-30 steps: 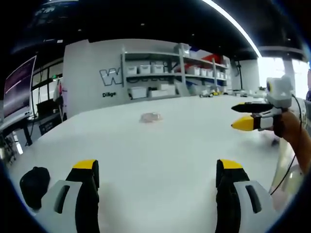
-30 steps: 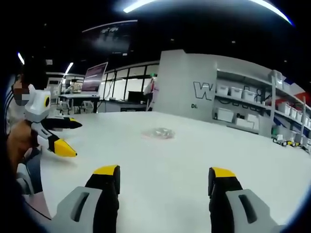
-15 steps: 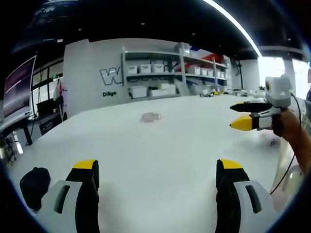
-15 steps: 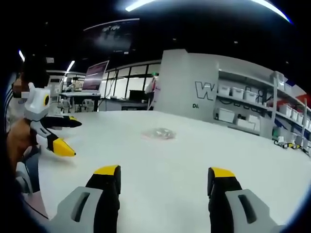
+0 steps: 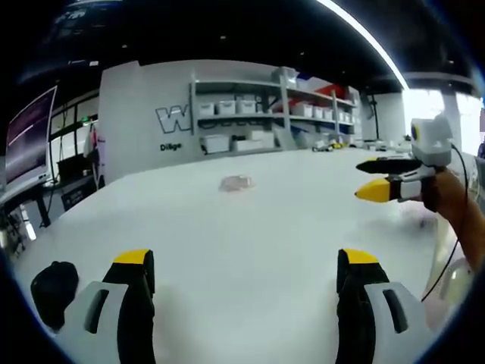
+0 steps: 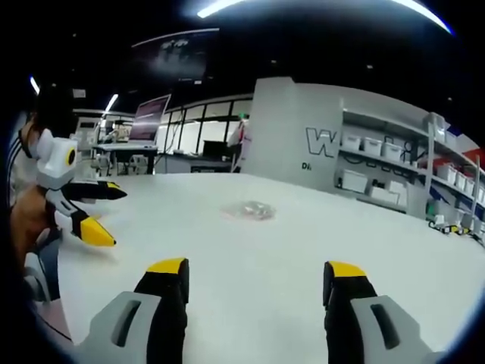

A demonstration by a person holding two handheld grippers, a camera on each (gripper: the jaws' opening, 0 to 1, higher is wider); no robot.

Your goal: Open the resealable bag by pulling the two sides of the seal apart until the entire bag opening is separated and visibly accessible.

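The bag (image 5: 236,183) is lying untouched on the bench (image 5: 250,235), well ahead. Both claws, left (image 5: 246,262) and right (image 6: 254,271), are being held released; an approach to the seal is being called for.

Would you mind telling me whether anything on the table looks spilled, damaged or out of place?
Nothing stands out. The resealable bag lies flat on the white table, away from both open tools, the left tool and the right tool.
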